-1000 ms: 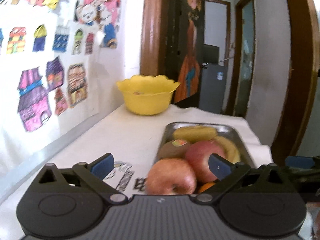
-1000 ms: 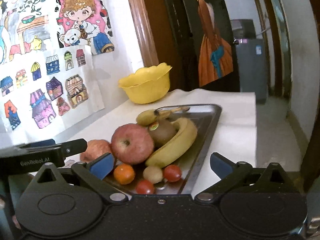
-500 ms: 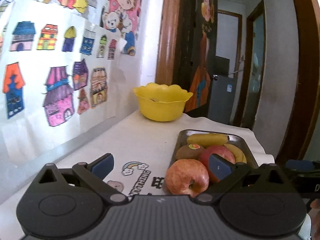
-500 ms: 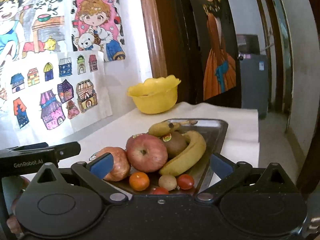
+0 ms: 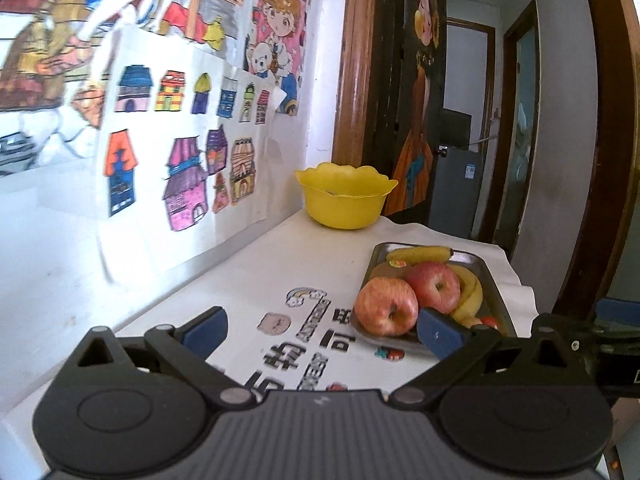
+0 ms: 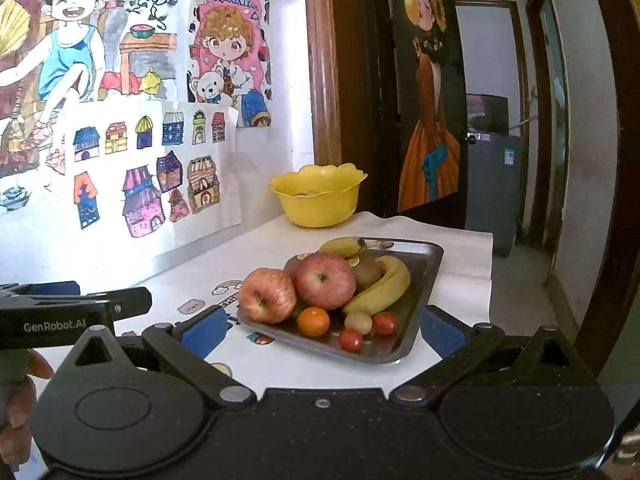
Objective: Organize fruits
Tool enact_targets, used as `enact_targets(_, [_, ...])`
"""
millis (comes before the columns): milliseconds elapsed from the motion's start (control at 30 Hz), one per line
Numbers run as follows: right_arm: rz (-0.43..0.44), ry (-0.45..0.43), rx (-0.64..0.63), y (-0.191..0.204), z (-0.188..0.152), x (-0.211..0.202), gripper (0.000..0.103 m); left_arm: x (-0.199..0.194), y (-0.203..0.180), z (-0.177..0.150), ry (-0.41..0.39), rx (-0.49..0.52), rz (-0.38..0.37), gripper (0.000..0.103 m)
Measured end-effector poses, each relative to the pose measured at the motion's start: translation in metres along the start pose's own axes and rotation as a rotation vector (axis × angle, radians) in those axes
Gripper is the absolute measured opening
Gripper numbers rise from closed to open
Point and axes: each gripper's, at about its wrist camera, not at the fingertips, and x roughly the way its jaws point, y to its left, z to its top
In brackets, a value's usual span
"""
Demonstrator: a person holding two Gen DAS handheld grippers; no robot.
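White-covered table (image 6: 460, 256) with steel fruit tray (image 6: 430, 258), yellow bowl (image 6: 320, 200), printed stickers (image 5: 304, 320).

Both fisheye views are being bent strongly toward the dark corners. The white wall (image 5: 48, 248) at the left is being overexposed by bright daylight, while the drawings (image 5: 60, 32) on it are being smeared by blur.

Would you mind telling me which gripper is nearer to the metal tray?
Probably the right gripper: its open fingers frame the metal tray. The left gripper, also open, hangs beside the tray's left edge.
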Motion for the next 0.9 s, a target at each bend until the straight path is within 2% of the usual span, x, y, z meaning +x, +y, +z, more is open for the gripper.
enact_targets(367, [-0.024,-0.014,0.026,0.013,-0.014,-0.031,0.102,-0.036,0.010,-0.018,0.005,0.000,-0.003,0.103])
enact_targets(600, [-0.057,-0.022,0.038,0.019,-0.021,-0.038,0.102,-0.042,0.015,-0.023,0.006,-0.011,-0.008,0.103])
enact_targets(900, [-0.100,0.001,0.095,0.031,-0.050,-0.037,0.102,-0.042,0.021,-0.035,0.021,0.005,-0.011,0.103])
